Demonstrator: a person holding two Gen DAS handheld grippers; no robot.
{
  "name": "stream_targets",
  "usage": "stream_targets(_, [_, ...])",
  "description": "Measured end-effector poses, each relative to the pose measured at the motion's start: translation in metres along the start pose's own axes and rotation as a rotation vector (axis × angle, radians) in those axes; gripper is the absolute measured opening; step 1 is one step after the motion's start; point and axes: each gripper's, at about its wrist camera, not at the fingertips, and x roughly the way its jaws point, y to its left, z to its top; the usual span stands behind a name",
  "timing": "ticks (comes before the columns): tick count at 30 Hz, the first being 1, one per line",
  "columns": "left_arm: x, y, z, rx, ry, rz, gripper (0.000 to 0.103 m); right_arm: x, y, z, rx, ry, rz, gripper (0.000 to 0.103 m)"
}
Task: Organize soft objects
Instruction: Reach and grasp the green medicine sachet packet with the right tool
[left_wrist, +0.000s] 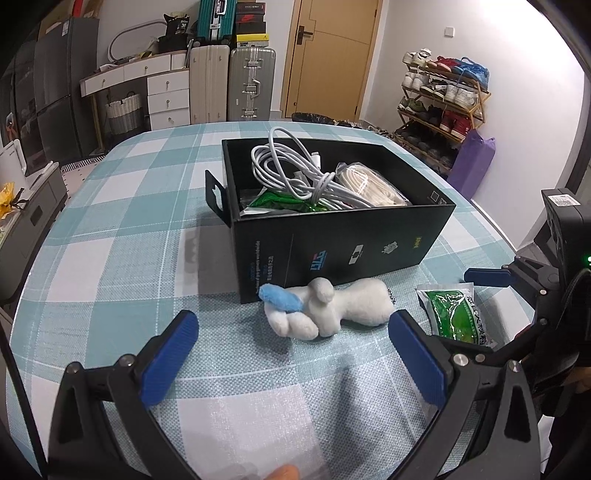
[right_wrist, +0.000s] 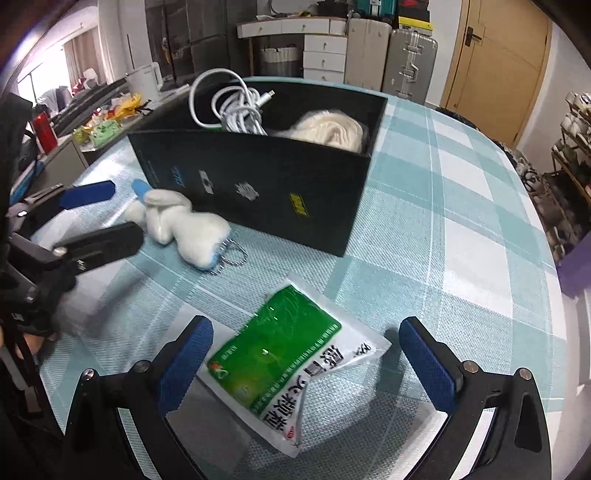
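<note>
A white plush toy (left_wrist: 325, 308) with a blue tip lies on the checked tablecloth in front of a black box (left_wrist: 332, 240). My left gripper (left_wrist: 293, 354) is open, just short of the toy. A green sachet (right_wrist: 273, 354) lies flat between the open fingers of my right gripper (right_wrist: 306, 354). The box (right_wrist: 266, 177) holds a white cable (left_wrist: 295, 170), a bagged cream bundle (left_wrist: 373, 184) and a green packet (left_wrist: 280, 201). The toy (right_wrist: 184, 225) and the left gripper (right_wrist: 99, 218) show at the left of the right wrist view; the sachet (left_wrist: 458, 314) shows in the left wrist view.
The table (left_wrist: 110, 221) carries a teal and white checked cloth. A ball chain (right_wrist: 229, 254) hangs off the toy. Suitcases (left_wrist: 251, 85), a drawer unit (left_wrist: 166, 96) and a shoe rack (left_wrist: 443, 99) stand beyond the table's far edge.
</note>
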Motion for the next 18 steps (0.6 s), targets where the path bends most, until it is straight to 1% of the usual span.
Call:
stream_targets(11, [0.001,0.002,-0.001,-0.007,0.010,-0.010,0.103,-0.003,-0.022,-0.007,-0.020,0.020,0.035,0.102])
stream_targets(18, [0.002,0.002,-0.001,-0.007,0.011,-0.008,0.103,-0.004,-0.028,-0.011,-0.014,0.013,0.030,0.102])
